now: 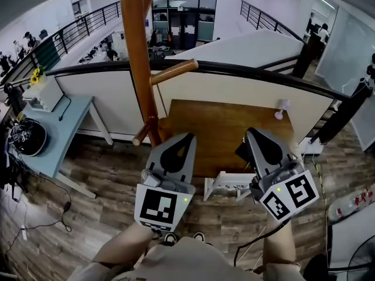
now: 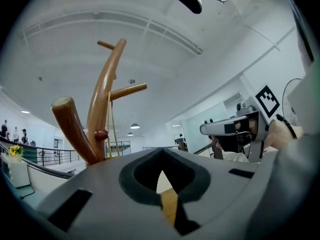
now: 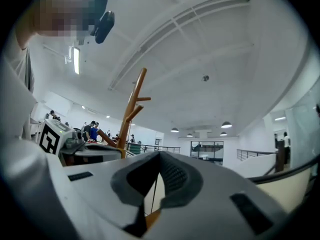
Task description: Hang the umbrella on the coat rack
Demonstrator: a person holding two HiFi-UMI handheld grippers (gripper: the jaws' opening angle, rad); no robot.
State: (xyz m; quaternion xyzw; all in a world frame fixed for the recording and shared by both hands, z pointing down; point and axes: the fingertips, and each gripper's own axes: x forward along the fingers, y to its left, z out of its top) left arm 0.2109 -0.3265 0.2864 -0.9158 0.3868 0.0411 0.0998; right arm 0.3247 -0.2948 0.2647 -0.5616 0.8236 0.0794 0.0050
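The wooden coat rack (image 1: 136,57) stands just ahead and left of me, with one peg (image 1: 174,71) pointing right and a lower peg (image 1: 143,134) pointing left. It also rises in the left gripper view as the coat rack (image 2: 102,104), and further off in the right gripper view as the coat rack (image 3: 131,111). My left gripper (image 1: 188,137) is held close to the pole's right side, jaws together and empty. My right gripper (image 1: 251,132) is level with it further right, also shut and empty. I see no umbrella in any view.
The rack stands on a brown wooden platform (image 1: 225,124) before a black-railed balcony wall (image 1: 246,70). A small white stand (image 1: 228,184) sits by my feet. A light blue table (image 1: 58,130) with a black round object (image 1: 28,137) is at left. Red extinguishers (image 1: 351,204) lie at right.
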